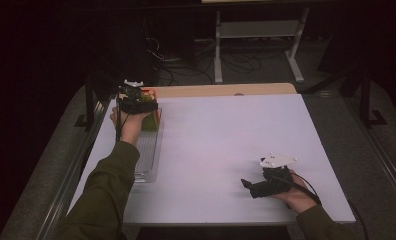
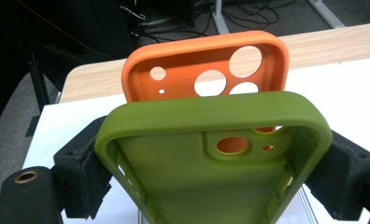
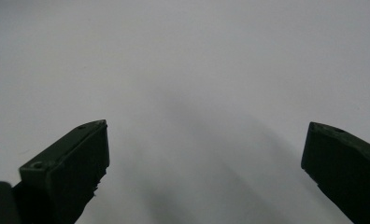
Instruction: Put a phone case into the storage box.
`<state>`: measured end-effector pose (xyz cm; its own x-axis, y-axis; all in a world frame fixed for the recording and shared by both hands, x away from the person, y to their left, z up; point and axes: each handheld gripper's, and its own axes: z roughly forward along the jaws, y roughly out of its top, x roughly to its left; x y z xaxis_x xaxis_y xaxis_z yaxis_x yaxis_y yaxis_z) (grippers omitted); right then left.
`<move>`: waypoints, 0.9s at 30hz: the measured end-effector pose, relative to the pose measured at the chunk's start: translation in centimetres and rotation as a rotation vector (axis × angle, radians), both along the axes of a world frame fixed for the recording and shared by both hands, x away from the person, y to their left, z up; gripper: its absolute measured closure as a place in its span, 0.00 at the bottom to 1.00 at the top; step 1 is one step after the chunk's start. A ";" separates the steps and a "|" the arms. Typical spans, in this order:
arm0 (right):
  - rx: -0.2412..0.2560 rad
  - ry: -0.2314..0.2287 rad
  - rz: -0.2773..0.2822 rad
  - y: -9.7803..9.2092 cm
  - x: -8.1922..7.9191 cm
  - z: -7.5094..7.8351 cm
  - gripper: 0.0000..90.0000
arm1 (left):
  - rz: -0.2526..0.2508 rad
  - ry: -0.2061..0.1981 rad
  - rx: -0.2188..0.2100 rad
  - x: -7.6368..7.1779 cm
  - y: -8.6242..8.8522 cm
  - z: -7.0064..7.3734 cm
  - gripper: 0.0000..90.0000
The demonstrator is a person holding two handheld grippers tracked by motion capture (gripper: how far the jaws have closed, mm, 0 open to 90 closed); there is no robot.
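Two phone cases upper left of high view, at far end of clear tray [image 1: 147, 165]. Left gripper [image 2: 211, 163] clamps green case [image 2: 211, 140] across long sides; orange case [image 2: 206, 70] upright just behind. Likely light, soft, bendy: gentle squeeze on rims. Right gripper [image 3: 206, 154] spread wide, empty, lower right on table [image 1: 226, 130].

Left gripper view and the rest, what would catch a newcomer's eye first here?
Most striking is the green phone case, clamped by its side edges between the left gripper jaws, with an orange phone case standing upright just behind it. In the high view this happens at the far end of a clear tray on the white table at the left edge. The right gripper rests open over bare table, holding nothing.
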<state>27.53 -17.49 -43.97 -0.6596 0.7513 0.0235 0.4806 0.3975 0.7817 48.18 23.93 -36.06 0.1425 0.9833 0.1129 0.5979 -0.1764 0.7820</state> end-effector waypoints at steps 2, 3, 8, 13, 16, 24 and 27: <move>-0.004 -0.001 0.004 0.0 0.0 0.0 0.00 | 0.004 -0.006 0.012 0.1 -0.1 -0.1 0.14; -0.012 -0.006 0.008 -0.1 0.1 0.0 0.00 | 0.006 -0.009 0.011 0.1 -0.2 -0.1 0.14; 0.000 0.000 0.000 0.0 0.0 0.0 0.00 | 0.022 -0.028 0.003 0.3 -0.2 -0.3 0.12; -0.001 0.001 0.001 0.0 0.0 0.0 0.00 | 0.008 -0.030 -0.007 0.4 -0.2 -0.4 0.06; -0.001 0.001 0.001 0.0 0.0 0.0 0.00 | 0.004 -0.035 -0.012 0.4 -0.1 -0.4 0.04; 0.000 0.003 0.000 0.0 -0.1 0.0 0.00 | -0.011 -0.043 -0.033 0.2 0.3 0.0 0.01; 0.000 0.000 0.001 0.0 0.0 0.0 0.00 | -0.025 -0.043 -0.039 0.0 0.4 0.2 0.00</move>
<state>27.50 -17.49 -43.98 -0.6603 0.7506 0.0235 0.4805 0.3982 0.7814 48.23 24.36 -35.86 0.1625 0.9834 0.0807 0.5596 -0.1593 0.8133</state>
